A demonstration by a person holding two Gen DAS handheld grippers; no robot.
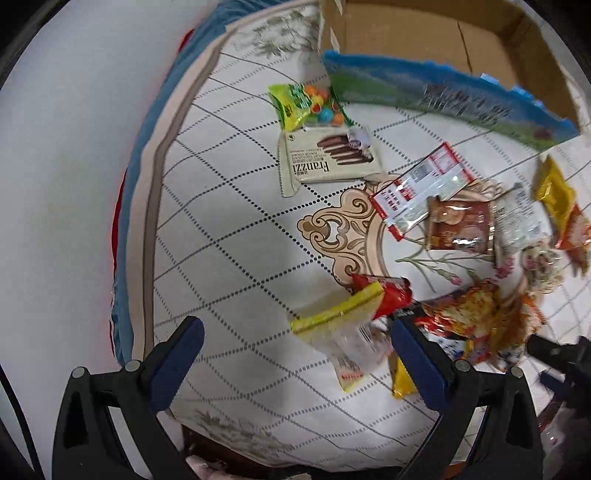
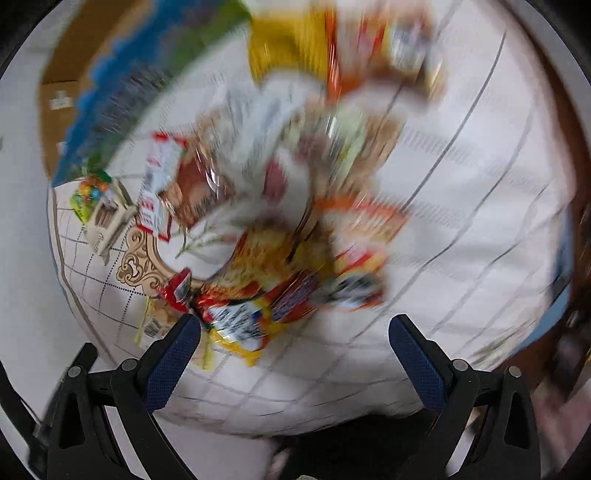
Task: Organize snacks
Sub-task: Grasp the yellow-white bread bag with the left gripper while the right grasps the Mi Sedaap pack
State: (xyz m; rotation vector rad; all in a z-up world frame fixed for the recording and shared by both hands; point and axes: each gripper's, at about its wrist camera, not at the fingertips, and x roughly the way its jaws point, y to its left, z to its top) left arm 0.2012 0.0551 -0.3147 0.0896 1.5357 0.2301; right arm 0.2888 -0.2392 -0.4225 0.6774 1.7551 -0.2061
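Observation:
Several snack packets lie on a round table with a white patterned cloth (image 1: 236,258). In the left wrist view I see a Franzzi biscuit box (image 1: 325,158), a green candy bag (image 1: 306,105), a red-and-white packet (image 1: 421,188), a brown packet (image 1: 458,225), a yellow-topped clear bag (image 1: 343,325) and an orange packet (image 1: 465,314). My left gripper (image 1: 297,339) is open and empty above the near edge, beside the yellow-topped bag. My right gripper (image 2: 295,332) is open and empty above the pile (image 2: 280,266); its view is heavily blurred.
An open cardboard box (image 1: 443,33) stands at the far side, with a long blue-and-green packet (image 1: 443,99) leaning against it. The table edge (image 1: 147,221) curves along the left, with pale floor beyond. The other gripper (image 1: 561,354) shows at the right edge.

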